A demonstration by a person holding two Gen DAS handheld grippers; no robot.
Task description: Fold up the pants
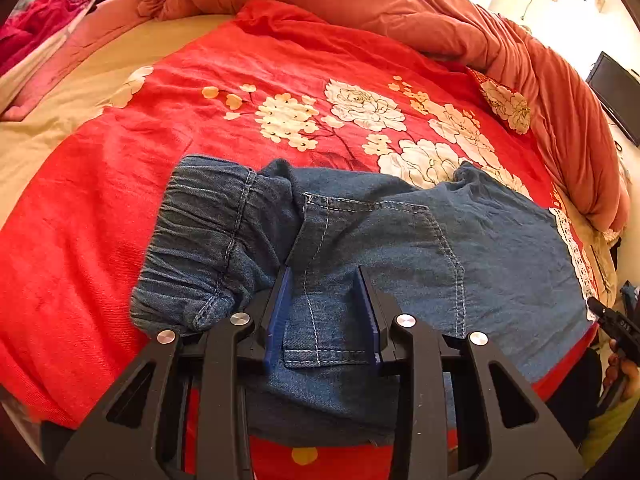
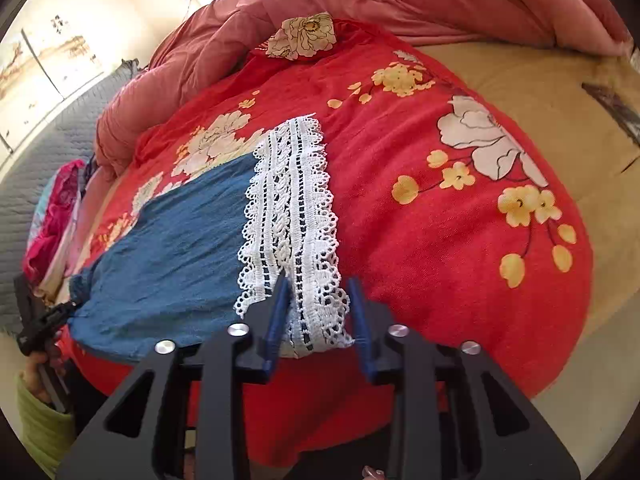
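Blue pads, left gripper [image 1: 326, 312]: tilted down over the near edge of the pants [image 1: 400, 248], jaws parted around a fold of denim at the back pocket [image 1: 376, 240]; whether the pads press it, I cannot tell.
Right gripper [image 2: 318, 320]: tilted down likewise, jaws apart astride the white lace hem [image 2: 292, 208], not pinching it.
Hands: each grips a handle at the frame edge, one in a green sleeve [image 2: 40, 424].
Pants: flat on the red floral bedspread [image 1: 120, 200], elastic waistband [image 1: 196, 240] left, lace right.
Beyond: rumpled orange quilt [image 1: 400, 4].
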